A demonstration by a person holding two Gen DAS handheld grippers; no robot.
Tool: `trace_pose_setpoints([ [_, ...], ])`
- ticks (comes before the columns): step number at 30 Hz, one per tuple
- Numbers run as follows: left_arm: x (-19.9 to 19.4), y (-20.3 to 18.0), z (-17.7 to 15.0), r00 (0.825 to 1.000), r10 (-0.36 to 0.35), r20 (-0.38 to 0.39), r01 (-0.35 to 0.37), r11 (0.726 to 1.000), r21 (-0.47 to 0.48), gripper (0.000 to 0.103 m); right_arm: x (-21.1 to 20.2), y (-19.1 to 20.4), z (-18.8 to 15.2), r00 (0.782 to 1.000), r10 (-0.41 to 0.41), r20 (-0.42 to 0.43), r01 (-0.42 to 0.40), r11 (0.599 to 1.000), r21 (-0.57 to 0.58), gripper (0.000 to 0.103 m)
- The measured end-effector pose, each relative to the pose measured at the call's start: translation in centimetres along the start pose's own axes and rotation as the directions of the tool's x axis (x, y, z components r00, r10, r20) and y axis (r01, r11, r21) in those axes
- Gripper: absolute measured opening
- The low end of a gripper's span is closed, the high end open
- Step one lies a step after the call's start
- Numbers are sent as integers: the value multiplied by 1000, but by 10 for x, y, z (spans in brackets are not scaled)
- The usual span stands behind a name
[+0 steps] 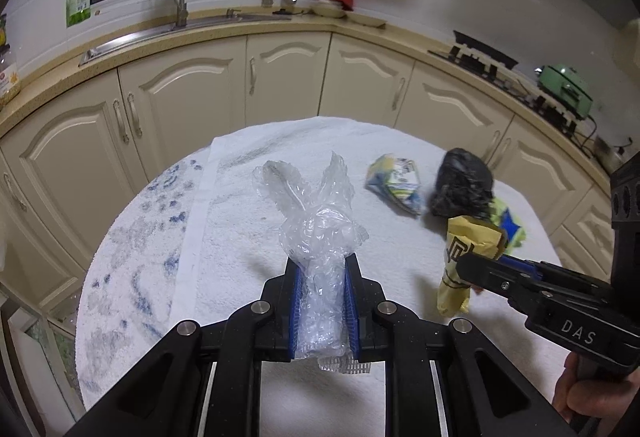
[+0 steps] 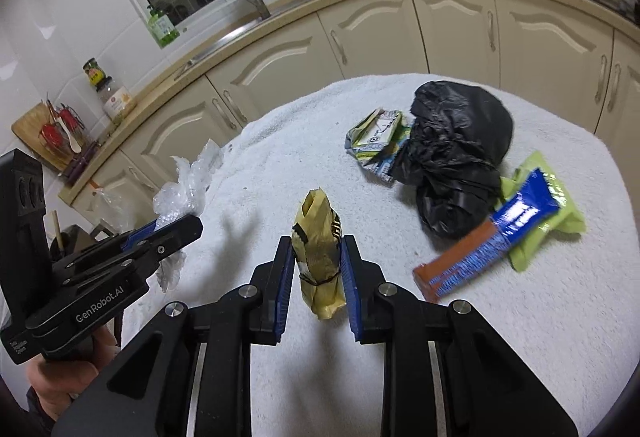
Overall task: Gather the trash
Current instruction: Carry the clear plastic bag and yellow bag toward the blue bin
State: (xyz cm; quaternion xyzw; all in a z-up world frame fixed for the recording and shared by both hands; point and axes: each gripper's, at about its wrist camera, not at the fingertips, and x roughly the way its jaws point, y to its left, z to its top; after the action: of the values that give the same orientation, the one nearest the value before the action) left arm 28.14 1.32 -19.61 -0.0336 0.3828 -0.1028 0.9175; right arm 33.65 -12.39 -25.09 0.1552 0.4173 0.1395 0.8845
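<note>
Clear bubble wrap [image 1: 320, 233]; yellow wrapper [image 2: 320, 261], black print; black bag [image 2: 460, 153]; white towel [image 2: 520, 337].

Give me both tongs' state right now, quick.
Left tongs: shut on clear bubble wrap.
Right tongs: shut on yellow wrapper.

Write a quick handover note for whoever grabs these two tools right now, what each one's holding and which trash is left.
Left tool: shut on the clear bubble wrap, lifted off the white towel.
Right tool: shut on the crumpled yellow wrapper, also raised.
On the towel: black plastic bag, crushed carton, blue and orange snack pack on a green packet.
Done: two pieces picked up.
Left: drop both off (no bin in view), then collect the other four.
</note>
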Motion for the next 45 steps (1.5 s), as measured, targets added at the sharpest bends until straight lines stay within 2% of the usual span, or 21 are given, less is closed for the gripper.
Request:
trace_pose_setpoints([
  [6,-37,-36,-1,997,-43,58,40,998,52,15,-45,-8,-7,998,1,70,-3,1000,19,24],
  [12,-65,-78,-3,990,-99,100,87,990,115,15,-105,-21,-14,986,-28,166,21,999,41,24],
  [17,-82,-123,-5,977,-169,130,145,973,180,15,-158,-37,-23,965,-82,248,66,995,73,24],
  [23,-90,-187,-12,951,-282,128,239,931,275,15,-220,-71,-41,930,-180,320,139,980,146,24],
  [28,-87,-238,-18,929,-360,90,311,889,337,15,-270,-106,-63,892,-278,357,205,951,230,24],
  [37,-61,-325,-29,878,-478,-26,448,800,399,15,-340,-165,-98,821,-437,368,305,879,365,24],
  [41,-36,-362,-31,859,-502,-100,496,765,411,15,-356,-192,-112,804,-479,353,328,852,407,24],
  [45,-1,-394,-25,850,-498,-173,521,745,417,15,-359,-228,-124,801,-507,318,339,822,457,24],
])
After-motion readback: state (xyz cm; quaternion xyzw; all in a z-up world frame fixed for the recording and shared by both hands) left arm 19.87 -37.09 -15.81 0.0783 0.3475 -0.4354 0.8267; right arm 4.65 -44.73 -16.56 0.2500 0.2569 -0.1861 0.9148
